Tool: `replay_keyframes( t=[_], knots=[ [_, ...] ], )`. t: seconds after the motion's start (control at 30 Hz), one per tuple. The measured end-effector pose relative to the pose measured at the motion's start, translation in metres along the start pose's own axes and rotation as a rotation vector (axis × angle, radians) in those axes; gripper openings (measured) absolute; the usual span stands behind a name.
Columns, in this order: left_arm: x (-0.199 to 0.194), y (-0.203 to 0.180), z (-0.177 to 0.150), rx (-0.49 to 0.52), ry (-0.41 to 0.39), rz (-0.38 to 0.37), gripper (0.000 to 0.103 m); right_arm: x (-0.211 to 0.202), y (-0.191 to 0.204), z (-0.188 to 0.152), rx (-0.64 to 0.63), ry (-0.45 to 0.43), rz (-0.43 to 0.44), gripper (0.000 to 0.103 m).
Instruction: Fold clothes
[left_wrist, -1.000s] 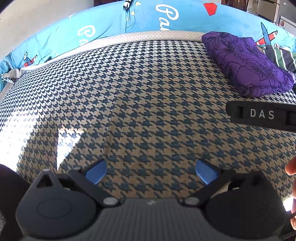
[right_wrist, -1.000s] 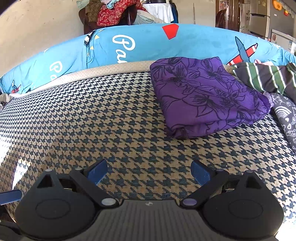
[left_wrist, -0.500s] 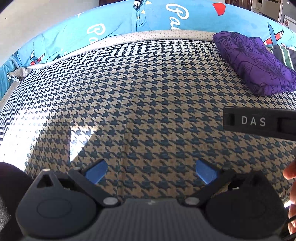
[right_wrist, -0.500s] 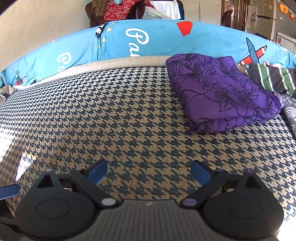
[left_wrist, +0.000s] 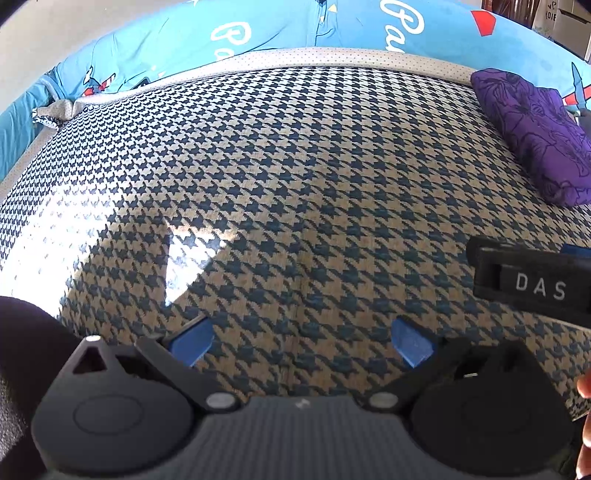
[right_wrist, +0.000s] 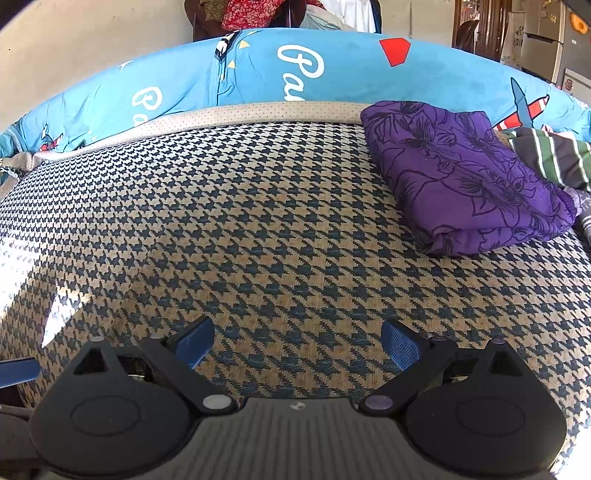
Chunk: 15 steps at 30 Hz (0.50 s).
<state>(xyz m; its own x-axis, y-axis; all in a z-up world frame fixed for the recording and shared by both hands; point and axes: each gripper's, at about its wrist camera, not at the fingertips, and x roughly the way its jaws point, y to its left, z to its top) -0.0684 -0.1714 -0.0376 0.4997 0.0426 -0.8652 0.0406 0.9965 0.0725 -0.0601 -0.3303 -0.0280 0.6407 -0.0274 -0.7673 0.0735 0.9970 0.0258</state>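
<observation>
A folded purple garment with a dark flower print (right_wrist: 465, 177) lies at the far right of the houndstooth bed cover (right_wrist: 258, 221); the left wrist view has the purple garment (left_wrist: 535, 133) at its right edge. My left gripper (left_wrist: 301, 341) hovers open over the bare cover, nothing between its blue fingers. My right gripper (right_wrist: 297, 343) is open too, empty, well short of the garment. The right gripper's black body marked DAS (left_wrist: 535, 284) shows in the left wrist view at the right.
A striped green and dark garment (right_wrist: 550, 155) and a grey printed cloth (right_wrist: 583, 214) lie right of the purple one. A long blue printed pillow (right_wrist: 295, 74) runs along the far edge. Sunlight patches (left_wrist: 55, 229) fall on the cover at left. A fridge (right_wrist: 546, 48) stands far right.
Both views have swung left and pulled back: the purple garment has slid toward the right edge in each. Both grippers stay open and empty.
</observation>
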Motion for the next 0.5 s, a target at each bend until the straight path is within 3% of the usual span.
replay_keyframes(
  t=[0.5],
  knots=[
    [0.012, 0.008, 0.004, -0.031, 0.03, 0.029, 0.103, -0.001, 0.0, -0.001, 0.053, 0.07, 0.001, 0.097]
  ],
)
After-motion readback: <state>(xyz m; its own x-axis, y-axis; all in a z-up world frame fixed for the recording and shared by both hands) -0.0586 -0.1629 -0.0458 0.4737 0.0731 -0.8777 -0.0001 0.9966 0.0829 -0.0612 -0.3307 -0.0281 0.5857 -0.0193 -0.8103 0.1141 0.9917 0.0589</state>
